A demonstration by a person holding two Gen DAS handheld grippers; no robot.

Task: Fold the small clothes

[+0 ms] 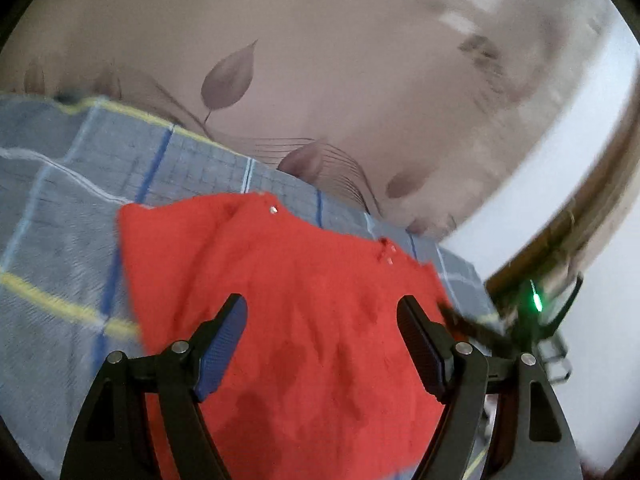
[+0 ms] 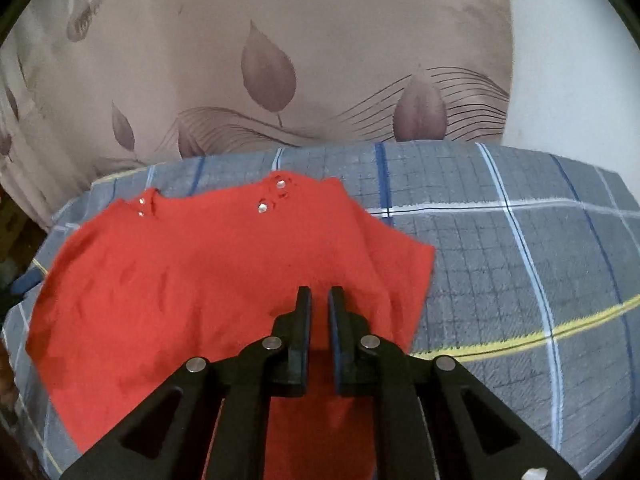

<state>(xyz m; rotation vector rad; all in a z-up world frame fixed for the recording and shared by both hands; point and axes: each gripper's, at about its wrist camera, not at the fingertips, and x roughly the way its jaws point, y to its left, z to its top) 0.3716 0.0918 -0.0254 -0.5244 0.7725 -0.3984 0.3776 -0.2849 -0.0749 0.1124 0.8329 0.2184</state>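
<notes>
A small red garment (image 1: 288, 304) with metal snap buttons lies spread on a grey checked cloth (image 1: 60, 208). My left gripper (image 1: 322, 310) is open above the garment's near part, nothing between its fingers. In the right wrist view the same red garment (image 2: 192, 280) lies flat, snaps at its far edge. My right gripper (image 2: 319, 292) hangs over the garment's near right part with its jaws almost together, a narrow gap between them. I cannot tell whether fabric is pinched there.
The checked cloth (image 2: 520, 264) covers a padded surface that ends at a beige leaf-patterned curtain (image 2: 280, 72). A white wall (image 2: 568, 60) stands at the right. The other gripper with a green light (image 1: 534, 300) shows at the garment's right edge in the left wrist view.
</notes>
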